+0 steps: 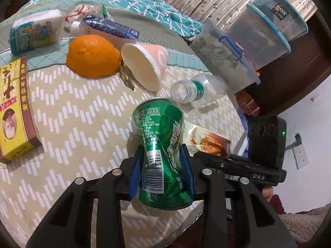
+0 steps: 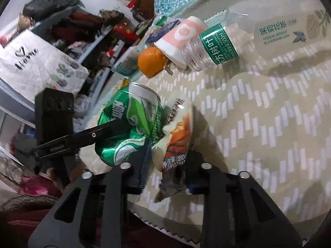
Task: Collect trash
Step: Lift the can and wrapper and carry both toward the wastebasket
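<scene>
A dented green drink can [image 1: 159, 124] stands tilted over the beige patterned tablecloth [image 1: 82, 124], and my left gripper [image 1: 162, 150] is shut on it, blue pads pressing its crushed waist. In the right wrist view the same can [image 2: 128, 124] sits left of a crumpled snack wrapper [image 2: 178, 128]. My right gripper [image 2: 170, 155] is shut on that wrapper, whose lower end bunches between the fingers. The wrapper [image 1: 209, 142] also shows just right of the can in the left wrist view. Farther back lie a pink paper cup [image 1: 144, 62] and a clear capless bottle [image 1: 198, 91].
An orange [image 1: 93, 55], a yellow box [image 1: 14, 111], a tissue pack [image 1: 35, 33] and a blue carton [image 1: 109, 28] lie at the back left. Stacked plastic storage boxes [image 1: 258, 37] stand at the right. A second clear tea bottle [image 2: 285, 29] lies far right. The cloth's scalloped front edge [image 2: 165, 229] is just below the grippers.
</scene>
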`<action>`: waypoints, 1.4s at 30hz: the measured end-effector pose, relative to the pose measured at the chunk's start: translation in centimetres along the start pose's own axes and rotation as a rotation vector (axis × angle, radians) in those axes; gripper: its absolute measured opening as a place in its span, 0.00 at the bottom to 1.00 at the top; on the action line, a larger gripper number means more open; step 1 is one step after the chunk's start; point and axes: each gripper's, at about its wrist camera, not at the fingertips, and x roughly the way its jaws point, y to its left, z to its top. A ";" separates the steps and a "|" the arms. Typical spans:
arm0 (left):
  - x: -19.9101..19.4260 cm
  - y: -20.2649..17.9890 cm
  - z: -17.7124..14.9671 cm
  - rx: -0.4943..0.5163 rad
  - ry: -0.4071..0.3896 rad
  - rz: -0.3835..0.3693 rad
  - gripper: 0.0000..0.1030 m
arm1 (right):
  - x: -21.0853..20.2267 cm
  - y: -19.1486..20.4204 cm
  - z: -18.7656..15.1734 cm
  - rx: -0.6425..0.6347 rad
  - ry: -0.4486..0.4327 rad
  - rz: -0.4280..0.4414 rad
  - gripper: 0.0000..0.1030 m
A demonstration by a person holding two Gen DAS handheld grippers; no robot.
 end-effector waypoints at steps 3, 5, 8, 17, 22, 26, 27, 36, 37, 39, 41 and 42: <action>-1.2 0.2 0.9 -0.023 -0.018 -0.060 0.31 | -1.4 -0.2 0.4 0.007 -0.032 0.020 0.18; -1.9 0.0 1.8 -0.029 -0.033 -0.091 0.30 | -2.6 0.2 0.7 -0.011 -0.061 0.038 0.18; -2.7 -0.9 3.4 -0.017 -0.051 -0.133 0.20 | -4.6 0.5 1.4 -0.021 -0.116 0.063 0.18; 0.0 -6.5 8.3 0.129 -0.034 -0.040 0.06 | -8.7 -2.9 3.0 0.040 -0.246 0.021 0.18; -1.2 -5.1 8.0 0.120 -0.079 0.068 0.42 | -7.7 -3.5 2.3 0.035 -0.211 0.049 0.18; -4.0 -1.0 6.5 0.009 -0.092 0.144 0.49 | -6.7 -2.9 2.4 0.015 -0.191 0.078 0.18; -4.8 0.1 5.9 -0.026 -0.097 0.150 0.50 | -6.6 -2.7 2.5 0.006 -0.190 0.080 0.18; -7.0 5.1 3.1 -0.154 -0.085 0.107 0.65 | -5.4 -1.4 2.7 -0.027 -0.138 0.051 0.18; -6.6 5.0 3.4 -0.144 -0.083 0.088 0.68 | -5.6 -1.5 2.5 -0.027 -0.134 0.045 0.18; -5.8 4.9 3.9 -0.116 -0.074 0.063 0.71 | -6.4 -1.6 1.8 -0.023 -0.118 0.041 0.18; -4.5 4.6 4.7 -0.075 -0.054 0.039 0.72 | -6.9 -1.8 1.2 0.004 -0.091 0.082 0.18; -3.9 4.7 4.9 -0.064 -0.045 0.030 0.72 | -7.0 -1.9 0.9 0.015 -0.079 0.105 0.18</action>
